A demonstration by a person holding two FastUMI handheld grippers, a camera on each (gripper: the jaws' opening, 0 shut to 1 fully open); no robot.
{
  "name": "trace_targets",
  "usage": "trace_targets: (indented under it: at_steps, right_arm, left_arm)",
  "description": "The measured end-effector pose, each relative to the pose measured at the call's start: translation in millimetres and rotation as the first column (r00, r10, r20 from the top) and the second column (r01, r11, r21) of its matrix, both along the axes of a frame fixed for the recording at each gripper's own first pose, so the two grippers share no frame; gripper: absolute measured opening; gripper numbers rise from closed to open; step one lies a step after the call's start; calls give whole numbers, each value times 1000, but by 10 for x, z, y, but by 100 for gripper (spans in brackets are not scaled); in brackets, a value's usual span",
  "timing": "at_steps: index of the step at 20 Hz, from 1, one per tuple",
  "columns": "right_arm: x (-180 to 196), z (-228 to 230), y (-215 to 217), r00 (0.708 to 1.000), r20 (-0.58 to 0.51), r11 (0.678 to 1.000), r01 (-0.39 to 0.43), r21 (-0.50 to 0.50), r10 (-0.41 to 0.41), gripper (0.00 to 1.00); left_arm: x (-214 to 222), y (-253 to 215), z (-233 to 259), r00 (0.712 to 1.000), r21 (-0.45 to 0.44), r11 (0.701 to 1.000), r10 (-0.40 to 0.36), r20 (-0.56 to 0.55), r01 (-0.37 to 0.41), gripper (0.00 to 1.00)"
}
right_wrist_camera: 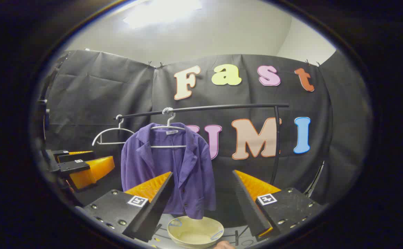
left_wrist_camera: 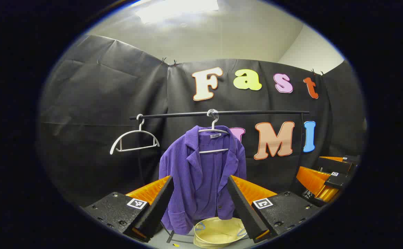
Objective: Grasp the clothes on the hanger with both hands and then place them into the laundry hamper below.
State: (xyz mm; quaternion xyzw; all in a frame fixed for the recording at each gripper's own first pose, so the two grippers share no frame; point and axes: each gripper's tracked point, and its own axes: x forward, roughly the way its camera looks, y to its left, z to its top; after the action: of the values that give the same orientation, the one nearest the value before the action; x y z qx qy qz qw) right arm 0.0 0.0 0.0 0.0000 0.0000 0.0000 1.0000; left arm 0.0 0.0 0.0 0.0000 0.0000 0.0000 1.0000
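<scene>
Left gripper view: we hold the left gripper [left_wrist_camera: 200, 193] level, jaws wide apart, aimed at the purple jacket [left_wrist_camera: 201, 173] | jacket hangs on a hanger [left_wrist_camera: 213, 138] from the rail [left_wrist_camera: 256, 112], above the hamper [left_wrist_camera: 217, 232] | right gripper view: right gripper [right_wrist_camera: 201, 188] also level, jaws apart, touching nothing, jacket [right_wrist_camera: 170, 166] ahead.

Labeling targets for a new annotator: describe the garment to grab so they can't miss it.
Find the black rail across the booth's back wall. Two pale hangers hang from it; the jacket is on the hanger directly above the hamper. It's purple, ribbed and collared; the other hanger is bare.
</scene>
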Motion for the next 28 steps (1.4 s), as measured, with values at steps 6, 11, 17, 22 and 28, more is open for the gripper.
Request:
trace_targets:
  at_steps: [6, 11, 17, 22, 28]
  right_arm:
    - [182, -48, 35, 1000, 2, 1000, 23, -9, -23, 99]
    - [358, -130, 113, 999, -6, 999, 33, 5, -33, 99]
    - [551, -247, 211, 1000, -20, 1000, 19, 4, -19, 99]
    - [981, -331, 348, 999, -41, 999, -30, 22, 30, 99]
    - [1754, -484, 472, 989, -60, 991, -130, 27, 132, 99]
  left_arm:
    - [145, 97, -3, 1000, 6, 1000, -27, -1, 27, 92]
    - [291, 184, -85, 999, 9, 999, -39, -8, 39, 95]
    - [503, 233, -147, 999, 8, 999, -31, -21, 31, 92]
    - [765, 215, -201, 999, 6, 1000, 1, -32, -1, 95]
    - [1264, 270, -333, 994, 30, 995, 97, -47, -96, 92]
